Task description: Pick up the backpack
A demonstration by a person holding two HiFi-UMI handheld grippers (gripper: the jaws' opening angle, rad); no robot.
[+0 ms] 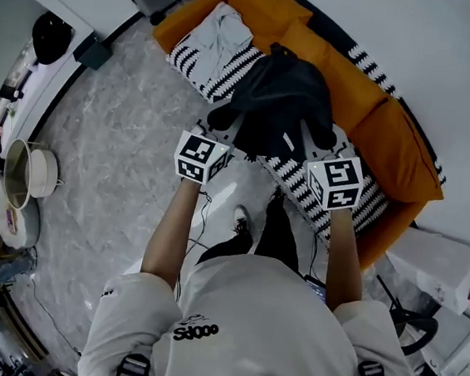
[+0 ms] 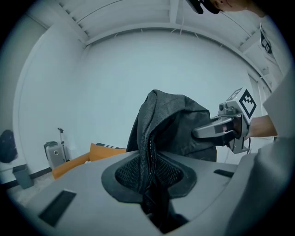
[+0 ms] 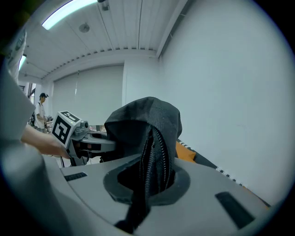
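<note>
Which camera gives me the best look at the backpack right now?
Head view: it shows most of the black backpack from above, over the orange sofa. Each gripper view shows only a bunched zippered part of it clamped between that gripper's jaws.

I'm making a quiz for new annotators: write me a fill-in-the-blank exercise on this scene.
1. The left gripper and right gripper are both shut on a black ____.
2. Below it in the head view stands a sofa coloured ____.
3. The cover on the sofa's seat is black and white ____.

Missing words: backpack; orange; striped.
</note>
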